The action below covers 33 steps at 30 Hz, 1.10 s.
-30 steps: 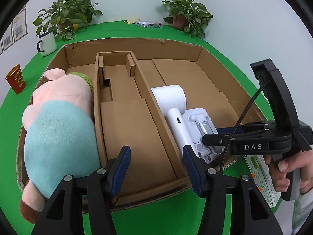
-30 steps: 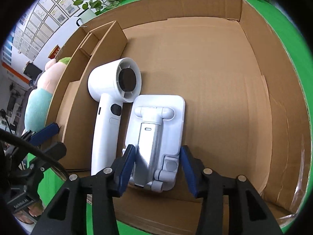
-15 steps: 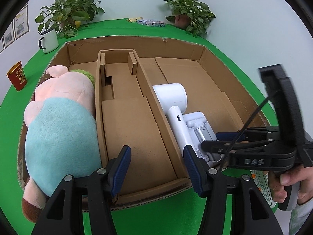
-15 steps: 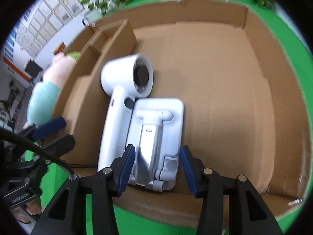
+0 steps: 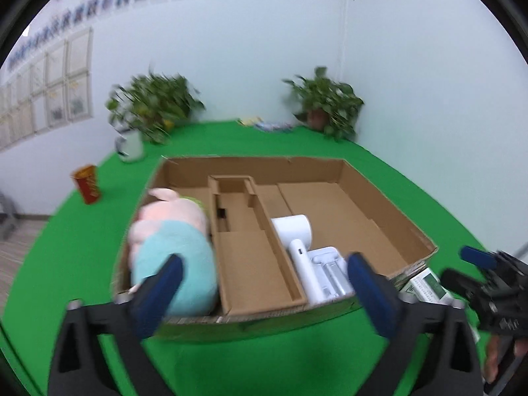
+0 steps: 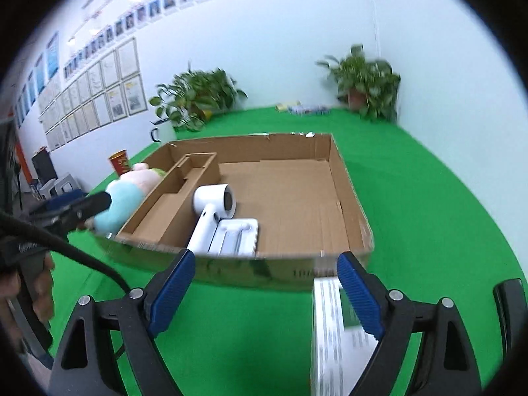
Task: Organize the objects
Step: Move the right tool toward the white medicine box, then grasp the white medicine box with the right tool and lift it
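left gripper [image 5: 264, 283] jaws wide apart, nothing between them, hovering over the green table [image 5: 280, 356] just in front of the cardboard box [image 5: 389, 198]; right gripper [image 6: 265, 283] also spread apart and empty, held above the table at the box's near wall; box divided by cardboard partitions; plush toy [image 5: 171, 254] pink and teal, lying in the left compartment; middle compartment [image 5: 250, 260] holds no objects; white hair dryer [image 5: 297, 241] lies in the right compartment against the divider, white folding stand [image 5: 330, 270] touching it on its right side; white and green carton [image 6: 333, 340] lies on the table outside the box, partly behind the right gripper's right finger; frames motion-blurred; two potted plants [image 5: 155, 105], white mug [image 5: 130, 147] and red cup [image 5: 86, 184] stand on the table beyond the box.
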Tool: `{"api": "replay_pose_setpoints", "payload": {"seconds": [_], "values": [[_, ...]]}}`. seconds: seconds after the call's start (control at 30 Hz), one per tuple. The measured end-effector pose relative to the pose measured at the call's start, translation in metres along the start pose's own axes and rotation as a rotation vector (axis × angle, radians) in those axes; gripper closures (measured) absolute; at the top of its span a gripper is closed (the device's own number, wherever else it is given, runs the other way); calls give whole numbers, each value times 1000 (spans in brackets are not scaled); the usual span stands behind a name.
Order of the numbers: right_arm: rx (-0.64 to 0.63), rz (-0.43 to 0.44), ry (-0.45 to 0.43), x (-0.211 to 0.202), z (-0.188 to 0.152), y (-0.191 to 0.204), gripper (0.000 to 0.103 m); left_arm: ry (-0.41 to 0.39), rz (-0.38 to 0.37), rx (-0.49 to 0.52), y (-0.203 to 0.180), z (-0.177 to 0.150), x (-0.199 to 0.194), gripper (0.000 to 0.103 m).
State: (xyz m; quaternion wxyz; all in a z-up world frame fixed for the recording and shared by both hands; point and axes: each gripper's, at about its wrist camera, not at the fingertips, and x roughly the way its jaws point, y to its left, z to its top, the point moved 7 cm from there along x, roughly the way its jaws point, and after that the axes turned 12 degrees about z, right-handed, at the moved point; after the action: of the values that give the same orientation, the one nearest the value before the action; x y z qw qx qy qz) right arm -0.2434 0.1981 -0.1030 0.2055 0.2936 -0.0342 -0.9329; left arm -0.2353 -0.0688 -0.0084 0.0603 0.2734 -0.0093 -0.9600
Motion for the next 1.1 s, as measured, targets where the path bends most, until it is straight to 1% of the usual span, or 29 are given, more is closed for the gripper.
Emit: {"api": "replay_pose_setpoints", "payload": {"seconds": [0.03,0.07,0.1,0.17,0.27,0.37,0.43,0.5,0.53,0.57,0.63,0.67,0.7,0.83,0.87,0.93,0.97,1.03,1.1], "values": [[-13,-14,-10,-5,-7,1,15,-14,24,2,1,-5,-10,1],[-15,-28,-10,-8,-15,-1,15,-16,31,-1,2,-12,-19,1],[-10,-48,1,-13,-25,-7,15,-7,31,-9,2,-19,-24,1],[15,-82,57,-17,-43,-23,15,28,35,-28,1,-35,-30,1],[68,-79,147,-11,-66,-41,15,36,39,-45,1,-48,-38,1],[87,-110,192,-11,-78,-56,15,53,22,-45,-4,-57,-40,1],[137,-99,234,-2,-85,-63,15,62,13,-32,-8,-61,-40,1],[136,-74,267,6,-92,-61,17,76,8,-25,-12,-65,-39,1],[118,-72,280,8,-97,-57,21,85,-1,-26,-13,-67,-38,1],[102,-74,291,10,-99,-52,34,92,-14,-27,-13,-70,-38,1],[83,-85,303,11,-101,-44,38,104,-30,-32,-13,-72,-36,1],[89,-70,295,9,-100,-38,39,113,-41,-40,-12,-73,-35,1],[106,-34,282,6,-99,-31,39,125,-63,-49,-13,-75,-35,1],[129,97,239,0,-92,12,39,186,-205,-85,-18,-85,-32,1],[128,117,239,1,-92,21,39,198,-232,-92,-19,-88,-30,1],[108,160,262,5,-97,39,38,226,-262,-103,-21,-95,-27,1],[87,162,276,8,-99,45,38,245,-276,-109,-23,-98,-25,1],[44,133,307,13,-107,51,38,280,-316,-125,-25,-105,-21,1],[22,133,323,13,-112,56,35,309,-357,-139,-29,-111,-17,1]]}}
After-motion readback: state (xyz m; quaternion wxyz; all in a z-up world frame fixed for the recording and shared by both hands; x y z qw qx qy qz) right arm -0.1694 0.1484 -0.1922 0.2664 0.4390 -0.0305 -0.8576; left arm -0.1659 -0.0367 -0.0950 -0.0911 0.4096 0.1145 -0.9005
